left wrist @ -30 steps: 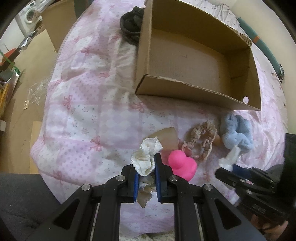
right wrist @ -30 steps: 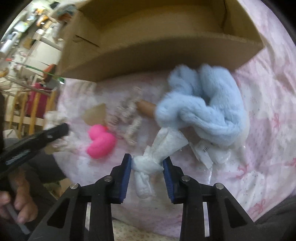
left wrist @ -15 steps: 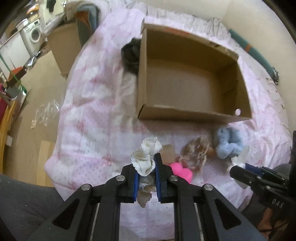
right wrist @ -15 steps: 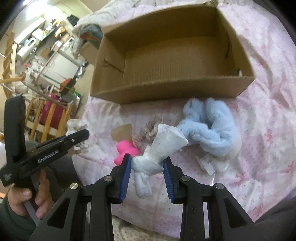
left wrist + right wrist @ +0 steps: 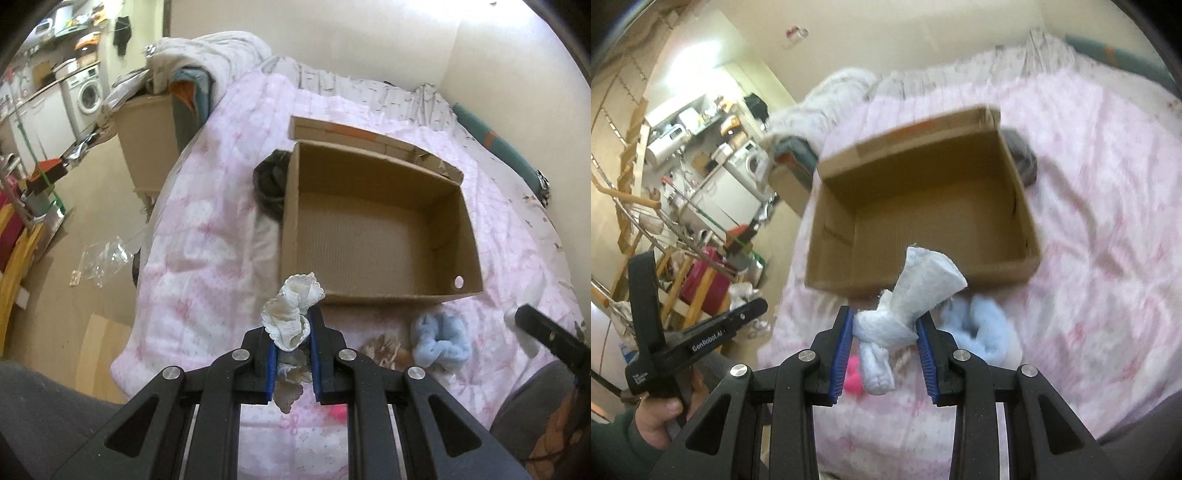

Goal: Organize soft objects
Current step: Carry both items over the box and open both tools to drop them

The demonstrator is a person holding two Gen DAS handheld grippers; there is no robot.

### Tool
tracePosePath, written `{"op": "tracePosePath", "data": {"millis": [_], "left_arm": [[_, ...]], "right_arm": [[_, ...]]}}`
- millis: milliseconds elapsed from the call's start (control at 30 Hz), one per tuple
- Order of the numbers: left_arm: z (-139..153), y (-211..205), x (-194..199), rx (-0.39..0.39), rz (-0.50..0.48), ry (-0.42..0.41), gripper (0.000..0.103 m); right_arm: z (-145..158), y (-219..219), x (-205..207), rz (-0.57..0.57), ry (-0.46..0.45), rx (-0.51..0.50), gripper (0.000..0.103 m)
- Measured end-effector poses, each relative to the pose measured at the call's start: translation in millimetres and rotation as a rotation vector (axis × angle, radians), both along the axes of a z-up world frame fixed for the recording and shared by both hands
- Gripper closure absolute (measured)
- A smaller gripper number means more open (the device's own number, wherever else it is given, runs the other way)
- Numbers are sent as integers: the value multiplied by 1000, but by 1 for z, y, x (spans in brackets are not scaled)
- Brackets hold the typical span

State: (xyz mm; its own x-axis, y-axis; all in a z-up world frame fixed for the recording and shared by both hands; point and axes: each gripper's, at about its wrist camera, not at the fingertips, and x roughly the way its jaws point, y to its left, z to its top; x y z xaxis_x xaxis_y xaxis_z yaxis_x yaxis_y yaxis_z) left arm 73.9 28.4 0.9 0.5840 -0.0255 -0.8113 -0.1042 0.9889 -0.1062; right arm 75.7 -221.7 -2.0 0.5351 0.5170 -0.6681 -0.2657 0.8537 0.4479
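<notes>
My left gripper is shut on a cream lace scrunchie, held in the air in front of the near wall of an open, empty cardboard box on the pink bed. My right gripper is shut on a knotted white cloth, also held above the bed, near the box's front wall. A fluffy light blue scrunchie, a beige scrunchie and a pink soft toy lie on the quilt below.
A dark bundle lies against the box's far side. The pink quilt covers the bed, whose left edge drops to the floor. Another cardboard box stands beside the bed. The left hand-held gripper shows in the right wrist view.
Both grippers have risen well above the quilt with their loads and tilted toward the box. The objects on the quilt now look smaller and lower in view.
</notes>
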Motion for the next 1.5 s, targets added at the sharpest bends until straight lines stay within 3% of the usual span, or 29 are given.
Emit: {"op": "tracePosePath", "data": {"millis": [167, 300, 467, 633, 1000, 1500], "left_arm": [[21, -2, 17, 29, -11, -80, 90], [21, -8, 45, 58, -45, -88, 90], [0, -17, 78, 8, -107, -37, 90], [-30, -34, 99, 36, -140, -17, 90], [-63, -50, 106, 39, -157, 18, 89], [-59, -49, 102, 39, -142, 15, 89]], "right_arm": [[8, 1, 18, 10, -47, -55, 67], [6, -8, 39, 1, -55, -66, 67], [-4, -14, 71, -22, -54, -77, 67], [-22, -11, 96, -35, -24, -81, 67], [-59, 2, 110, -40, 83, -174, 67], [-68, 11, 111, -37, 91, -240, 67]]}}
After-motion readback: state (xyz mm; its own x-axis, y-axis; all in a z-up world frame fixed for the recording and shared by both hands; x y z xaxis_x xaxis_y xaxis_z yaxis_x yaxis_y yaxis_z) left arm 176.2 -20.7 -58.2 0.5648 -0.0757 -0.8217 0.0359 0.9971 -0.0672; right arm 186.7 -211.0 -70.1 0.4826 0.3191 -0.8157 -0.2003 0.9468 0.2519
